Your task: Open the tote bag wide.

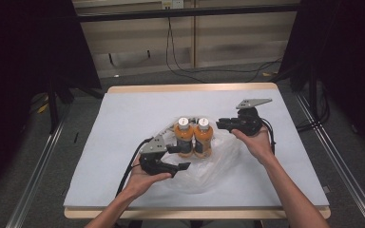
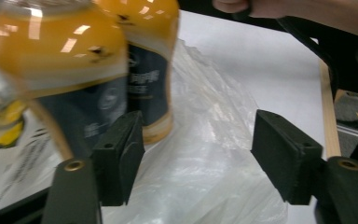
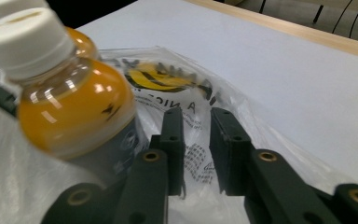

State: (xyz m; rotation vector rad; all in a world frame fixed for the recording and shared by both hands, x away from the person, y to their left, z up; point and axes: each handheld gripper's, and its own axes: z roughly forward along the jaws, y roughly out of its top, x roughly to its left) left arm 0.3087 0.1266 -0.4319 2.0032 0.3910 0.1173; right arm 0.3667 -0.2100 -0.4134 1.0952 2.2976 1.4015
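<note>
Covering the middle of the desk (image 1: pixel 123 123), a clear plastic bag (image 1: pixel 204 171) lay under two orange bottles (image 1: pixel 194 137) standing upright side by side. The left tongs (image 1: pixel 183 159), apart and empty, sat just left of the bottles. The right tongs (image 1: pixel 221 124), narrowly apart and empty, sat just right of them.

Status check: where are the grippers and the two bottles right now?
Left gripper open, nothing between jaws. Right gripper slightly open, empty. Two orange bottles upright, side by side on the plastic bag. Nothing in the way.
</note>
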